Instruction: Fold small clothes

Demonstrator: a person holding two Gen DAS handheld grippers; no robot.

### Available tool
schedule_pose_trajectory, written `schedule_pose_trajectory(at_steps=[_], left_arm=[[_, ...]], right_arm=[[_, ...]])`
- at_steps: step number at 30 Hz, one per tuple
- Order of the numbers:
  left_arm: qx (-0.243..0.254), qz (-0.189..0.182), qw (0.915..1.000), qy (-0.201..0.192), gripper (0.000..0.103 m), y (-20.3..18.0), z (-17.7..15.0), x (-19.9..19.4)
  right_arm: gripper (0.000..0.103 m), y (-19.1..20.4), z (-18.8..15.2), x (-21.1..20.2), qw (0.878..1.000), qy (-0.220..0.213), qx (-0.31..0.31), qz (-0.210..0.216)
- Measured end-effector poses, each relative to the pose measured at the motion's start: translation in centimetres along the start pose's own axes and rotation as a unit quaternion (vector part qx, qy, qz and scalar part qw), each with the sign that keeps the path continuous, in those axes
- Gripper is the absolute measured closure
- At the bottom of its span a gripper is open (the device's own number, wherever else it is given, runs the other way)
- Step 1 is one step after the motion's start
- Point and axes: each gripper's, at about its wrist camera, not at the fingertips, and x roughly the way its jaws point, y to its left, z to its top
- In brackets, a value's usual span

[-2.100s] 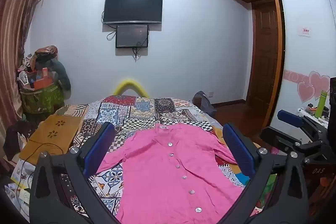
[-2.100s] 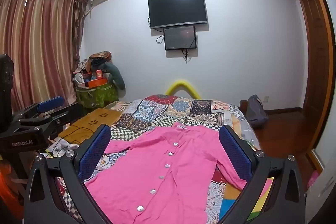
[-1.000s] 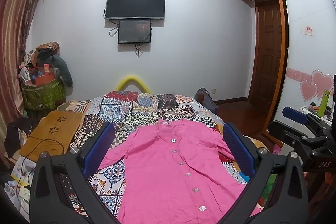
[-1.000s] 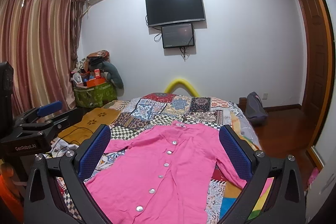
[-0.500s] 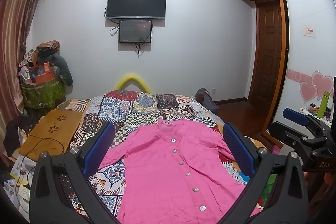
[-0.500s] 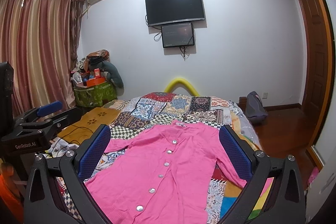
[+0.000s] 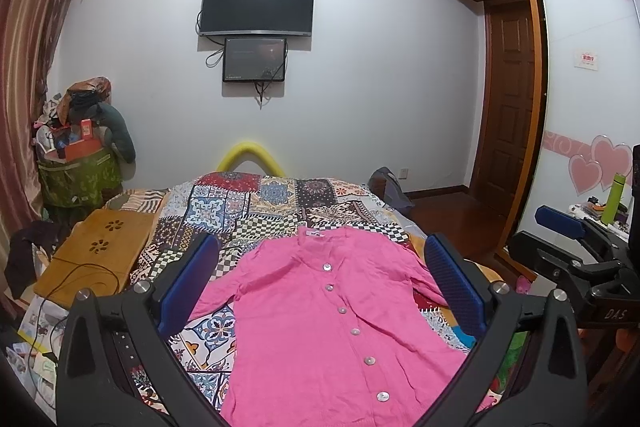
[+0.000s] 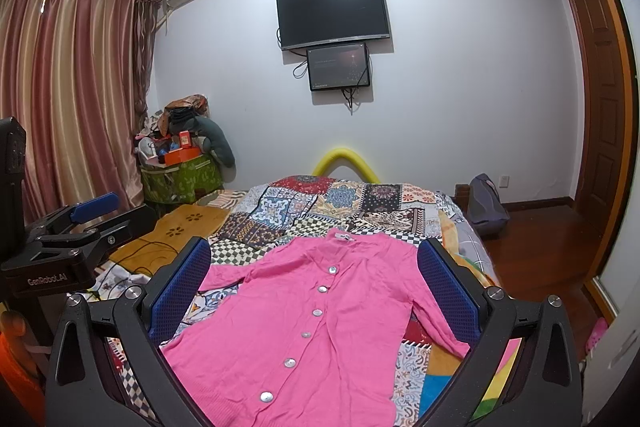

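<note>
A pink buttoned shirt [image 7: 332, 311] lies flat and face up on the patchwork bedspread [image 7: 256, 203], collar away from me, sleeves spread to both sides. It also shows in the right wrist view [image 8: 320, 311]. My left gripper [image 7: 320, 279] is open and empty, held above the near part of the shirt. My right gripper [image 8: 314, 277] is open and empty too, also above the shirt. The right gripper shows at the right edge of the left wrist view [image 7: 560, 227], and the left gripper at the left edge of the right wrist view [image 8: 92, 207].
A wooden lap desk [image 7: 100, 251] with a cable lies on the bed's left side. A green basket of clutter [image 7: 76, 171] stands in the left corner. A grey bag [image 8: 486, 205] sits on the floor at right. A TV [image 7: 256, 7] hangs on the far wall.
Both grippers have risen and tilted slightly, so the room and shirt sit a little lower in view than two seconds ago. Both stay open. The shirt has not moved.
</note>
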Motion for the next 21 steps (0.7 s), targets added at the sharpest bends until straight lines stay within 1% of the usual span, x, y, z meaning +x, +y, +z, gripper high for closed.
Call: schedule_pose_trajectory(at_steps=[21], left_arm=[[-0.001, 0.0, 1.0, -0.001, 0.0, -0.22, 0.04, 0.14]], right_arm=[[0.0, -0.26, -0.22, 0.17, 1.0, 0.002, -0.001, -0.001]])
